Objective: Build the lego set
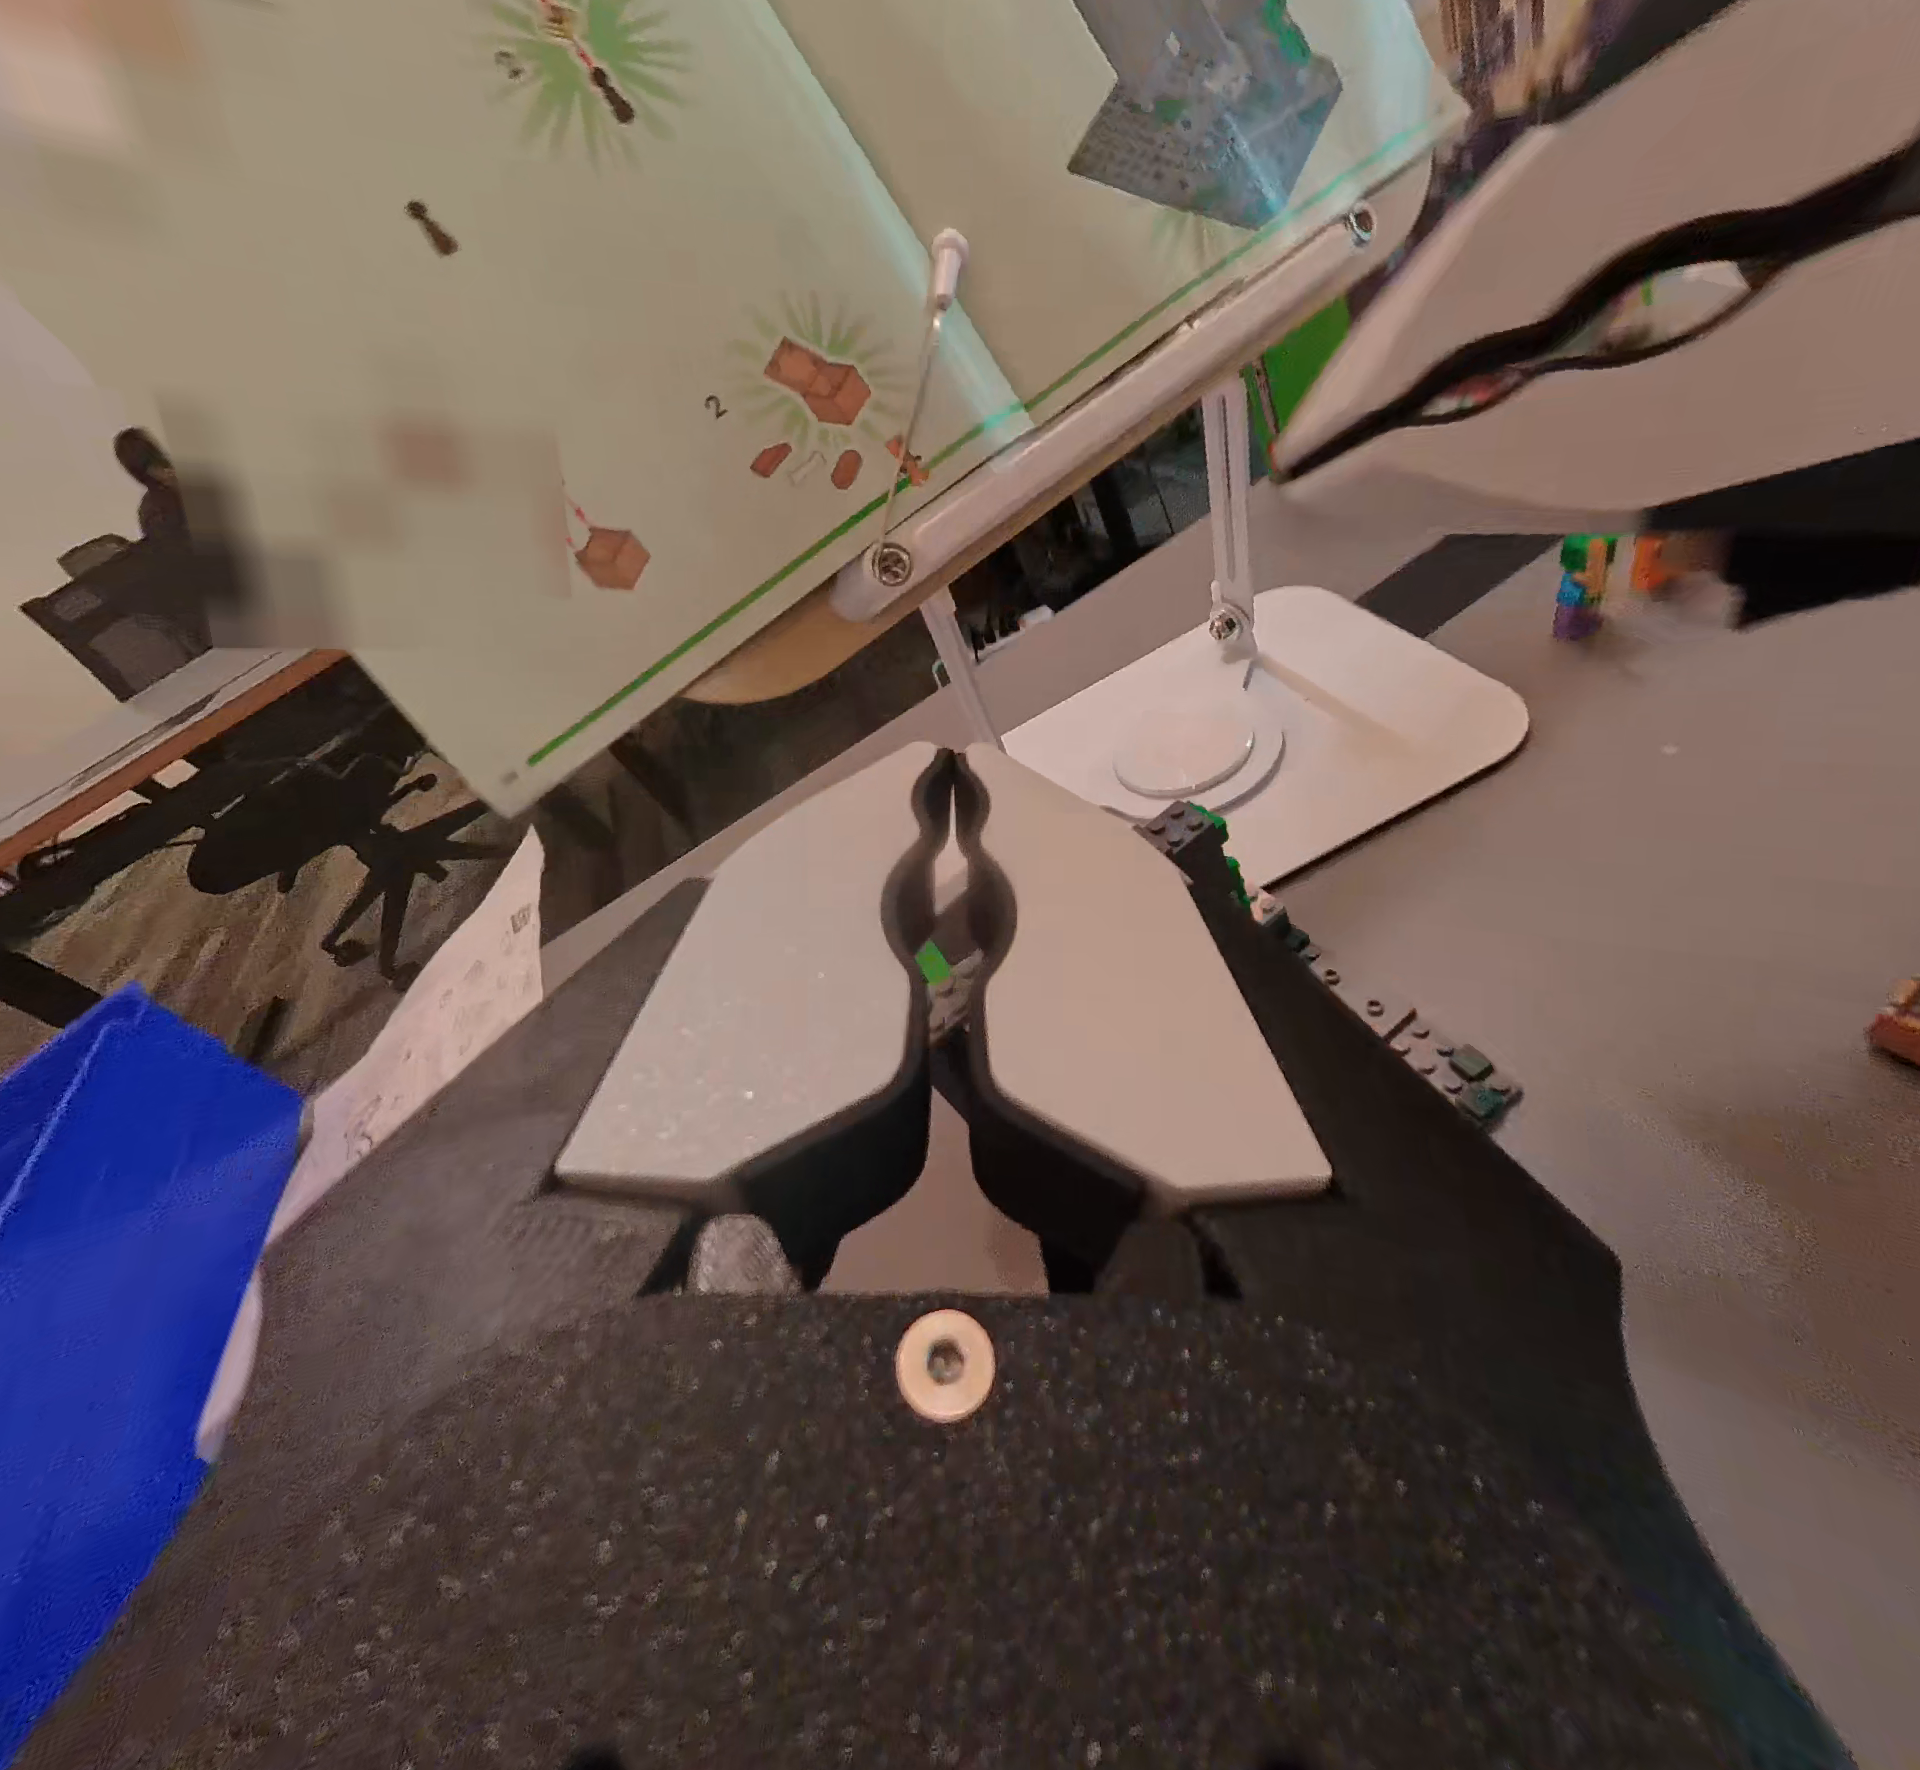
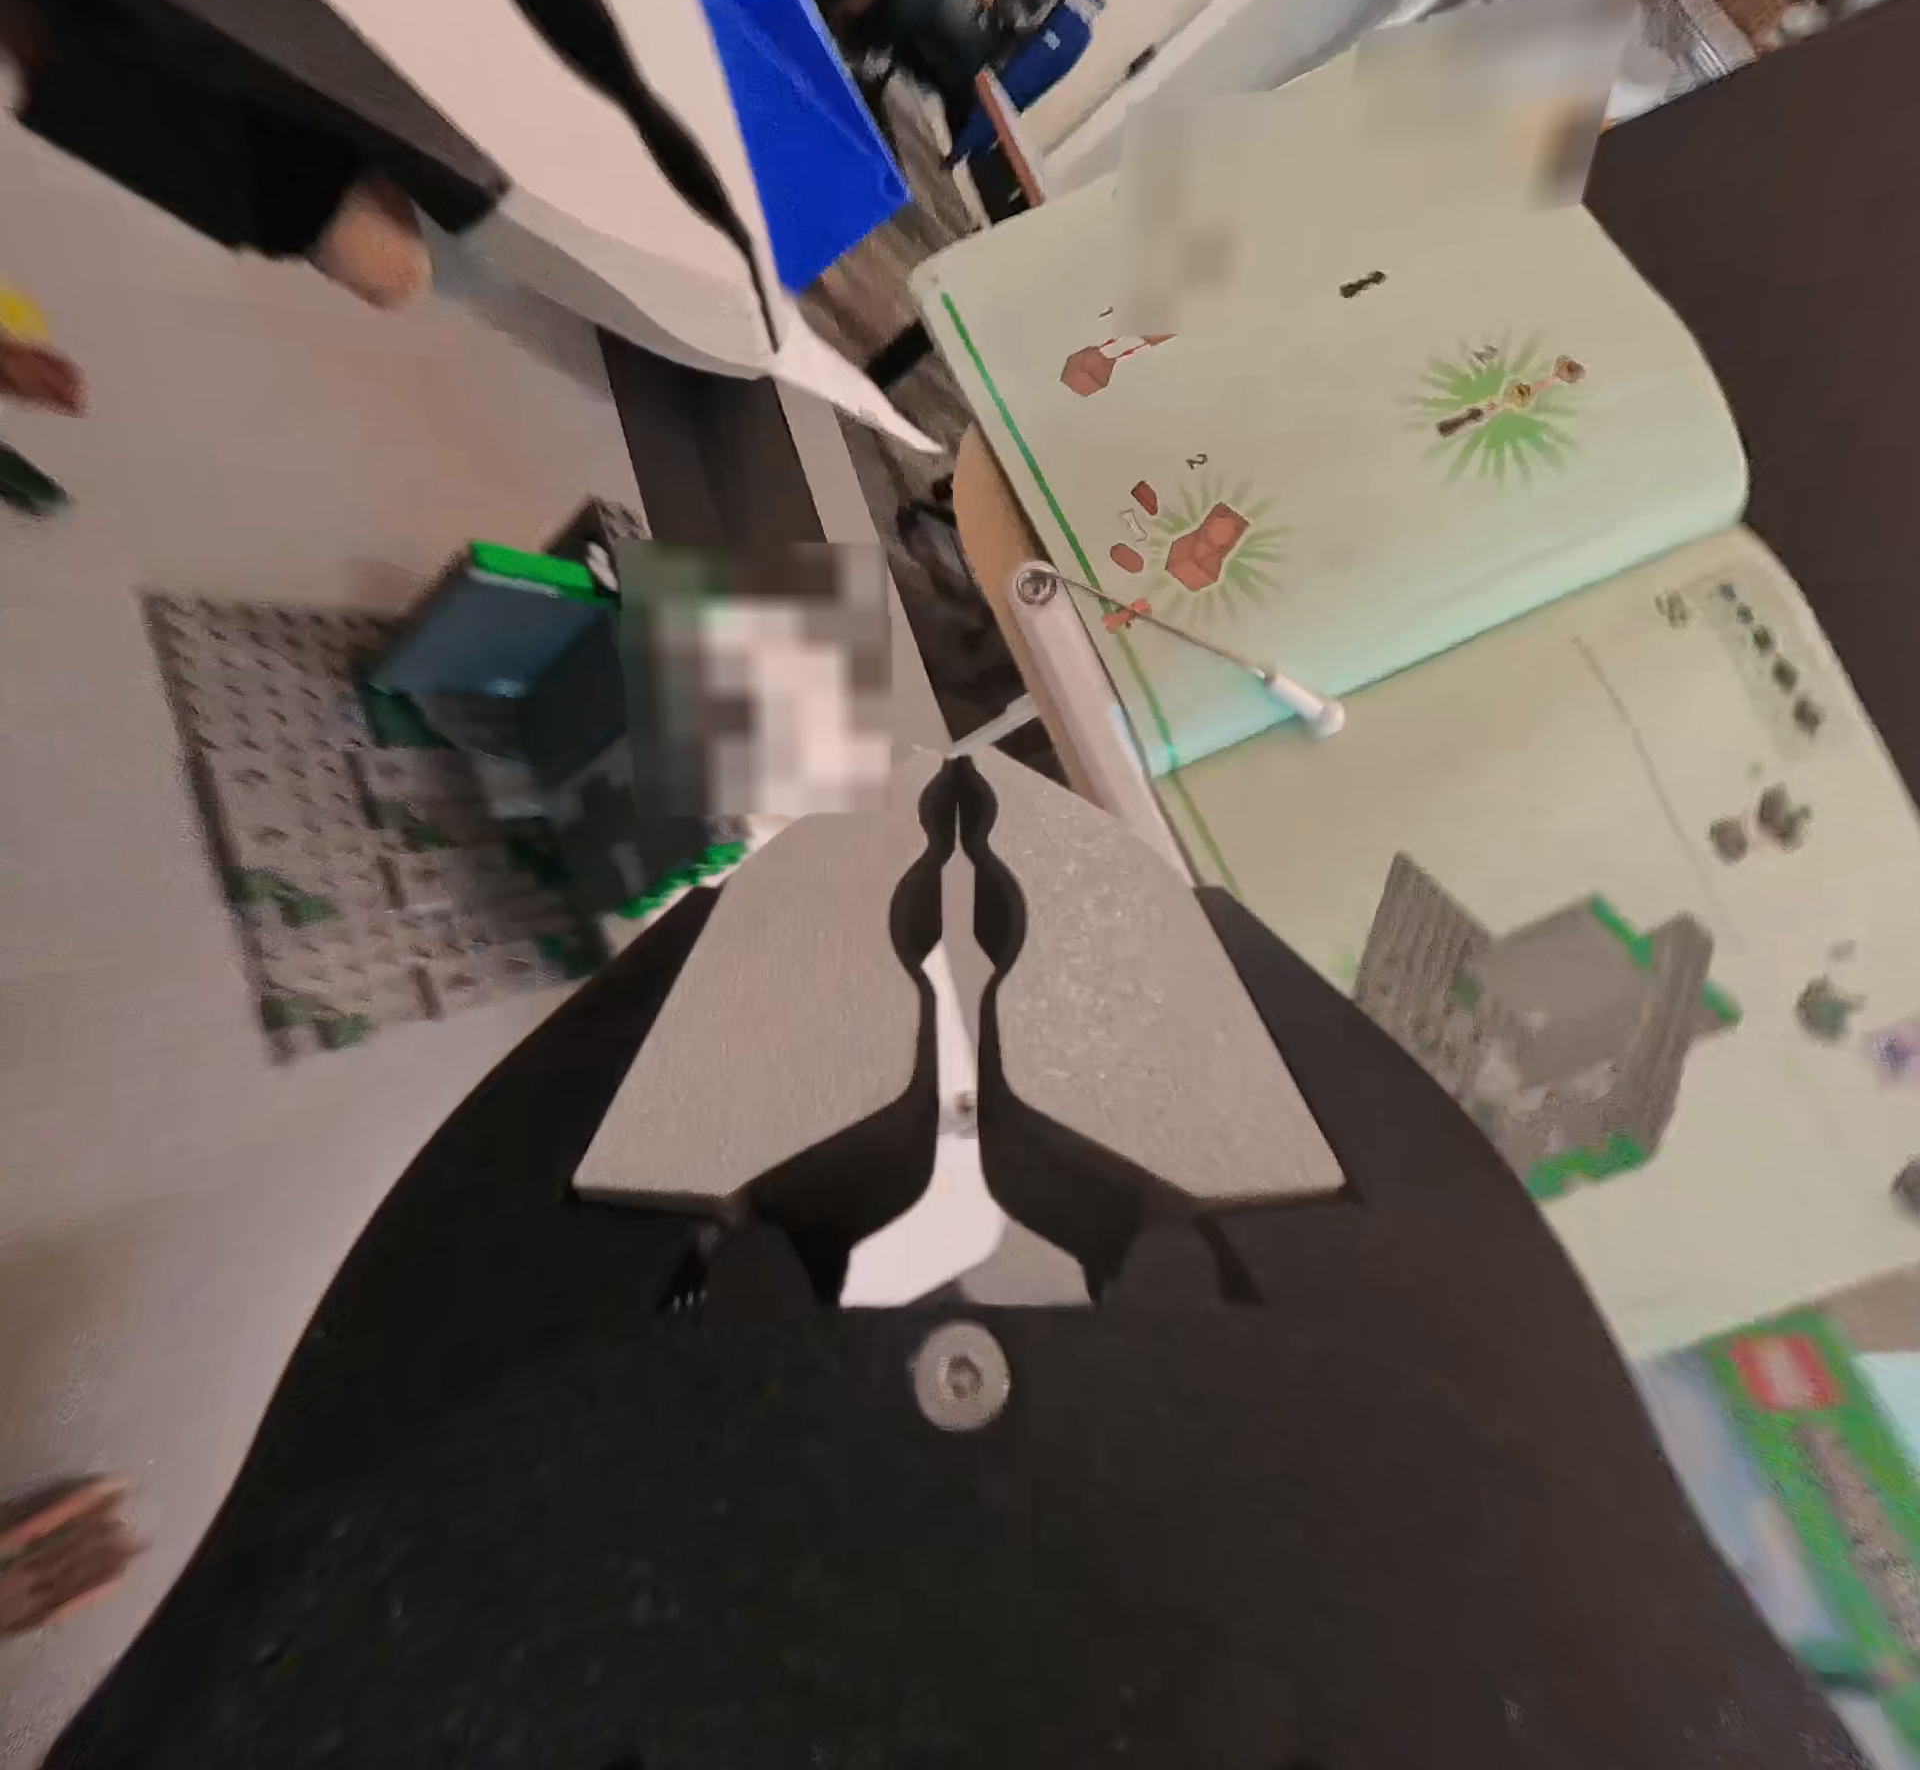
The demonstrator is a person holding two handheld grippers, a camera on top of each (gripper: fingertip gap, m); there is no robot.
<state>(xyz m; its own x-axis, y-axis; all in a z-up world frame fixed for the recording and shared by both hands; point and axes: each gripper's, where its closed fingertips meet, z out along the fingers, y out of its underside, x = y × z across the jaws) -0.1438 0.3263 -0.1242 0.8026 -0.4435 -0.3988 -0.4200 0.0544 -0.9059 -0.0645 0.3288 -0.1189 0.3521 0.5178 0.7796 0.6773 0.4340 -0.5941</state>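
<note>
My left gripper (image 1: 954,764) is shut and empty, held above the grey table. The grey and green lego build (image 1: 1351,982) lies just under and to the right of it, and a green bit of the build shows through the finger gap. My right gripper (image 2: 958,764) is shut and empty; it also shows in the left wrist view (image 1: 1288,463) at the upper right. In the right wrist view the build sits on a grey studded baseplate (image 2: 301,847) to the left. The left gripper (image 2: 771,338) hangs above it, shut. The open instruction booklet (image 1: 623,266) rests on a white stand (image 1: 1351,681).
A blue bin (image 1: 114,1253) stands at the left. A small minifigure (image 1: 1584,577) stands far right on the table. Brown pieces (image 2: 52,1554) lie at the table's left in the right wrist view. A green lego box (image 2: 1818,1471) lies lower right. A person's thumb (image 2: 374,255) shows on the left gripper's handle. The tips of one gripper are about 9 centimetres away from the tips of the other. From the left gripper's tips to the grey studded baseplate (image 2: 301,847) is close to 15 centimetres.
</note>
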